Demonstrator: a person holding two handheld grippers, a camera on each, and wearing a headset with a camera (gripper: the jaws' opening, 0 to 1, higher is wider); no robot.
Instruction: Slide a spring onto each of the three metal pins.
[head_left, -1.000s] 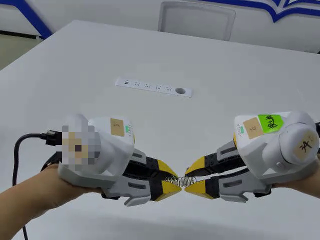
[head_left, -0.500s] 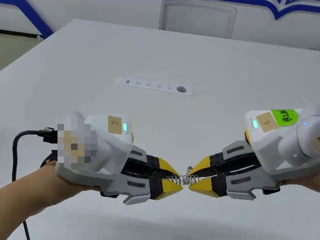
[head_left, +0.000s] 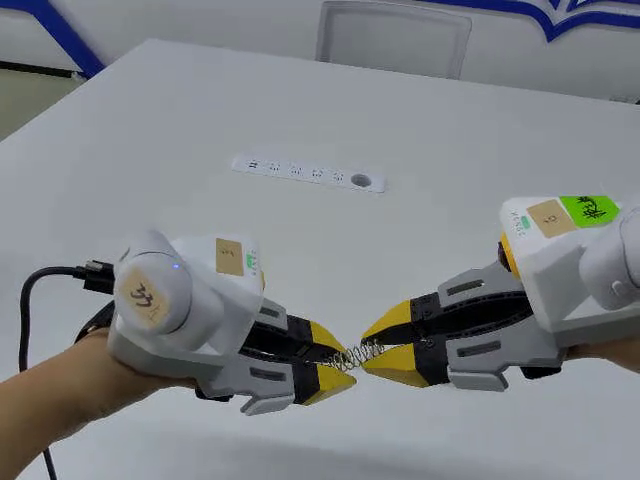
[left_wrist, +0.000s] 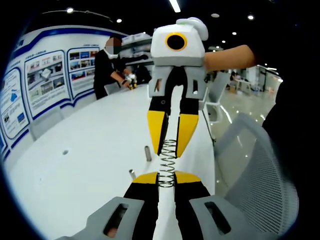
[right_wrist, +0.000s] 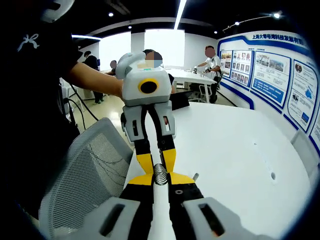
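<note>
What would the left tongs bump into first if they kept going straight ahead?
Most likely the right tongs. They point straight back at the left tongs, with the spring stretched between the two sets of tips.

The head view looks forward and down from above the near edge of the white desk (head_left: 420, 120), taking in its far edge. The left gripper view rides low behind its own jaws, facing right, close on the right gripper (left_wrist: 169, 154). The right gripper view faces left at the left gripper (right_wrist: 159, 171). All three share the spring (head_left: 357, 353) (very near in both gripper views) and the desk.
</note>
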